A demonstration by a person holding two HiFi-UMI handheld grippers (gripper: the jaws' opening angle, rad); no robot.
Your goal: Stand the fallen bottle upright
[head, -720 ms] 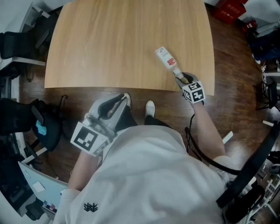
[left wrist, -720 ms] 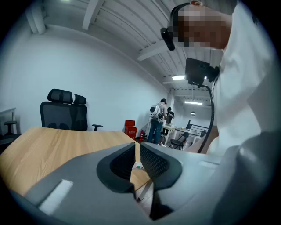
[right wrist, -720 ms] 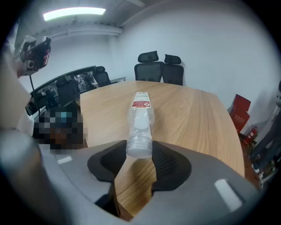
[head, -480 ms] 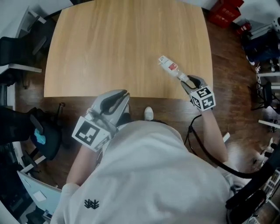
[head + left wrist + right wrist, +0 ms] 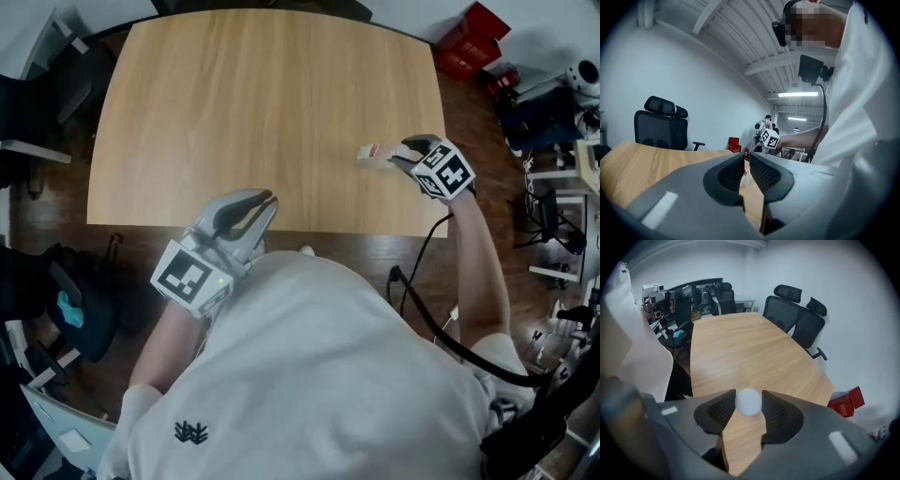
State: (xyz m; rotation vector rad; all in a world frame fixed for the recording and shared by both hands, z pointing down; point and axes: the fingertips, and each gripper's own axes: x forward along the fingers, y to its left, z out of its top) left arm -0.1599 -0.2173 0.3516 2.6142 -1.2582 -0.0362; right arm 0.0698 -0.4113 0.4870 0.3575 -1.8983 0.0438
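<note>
The clear bottle [image 5: 372, 153] with a red-and-white label is raised by its neck near the table's right front edge; from above only its foreshortened top part shows. My right gripper [image 5: 405, 153] points steeply down and is shut on its white cap [image 5: 748, 401], which fills the gap between the ribbed pads [image 5: 774, 411]. In the left gripper view the bottle [image 5: 745, 176] shows through the slit between the jaws. My left gripper [image 5: 249, 212] hangs level off the table's front edge, shut and with nothing in it.
The wooden table [image 5: 253, 103] carries only the bottle. Black office chairs [image 5: 797, 315] stand along one side. A red box [image 5: 473, 39] lies on the floor at the back right, with cables and equipment [image 5: 553, 112] beyond. A black chair [image 5: 56, 300] stands at the left.
My right gripper has risen and swung the bottle by its cap from lying on the table toward standing. The left gripper has kept its place by the front edge.
</note>
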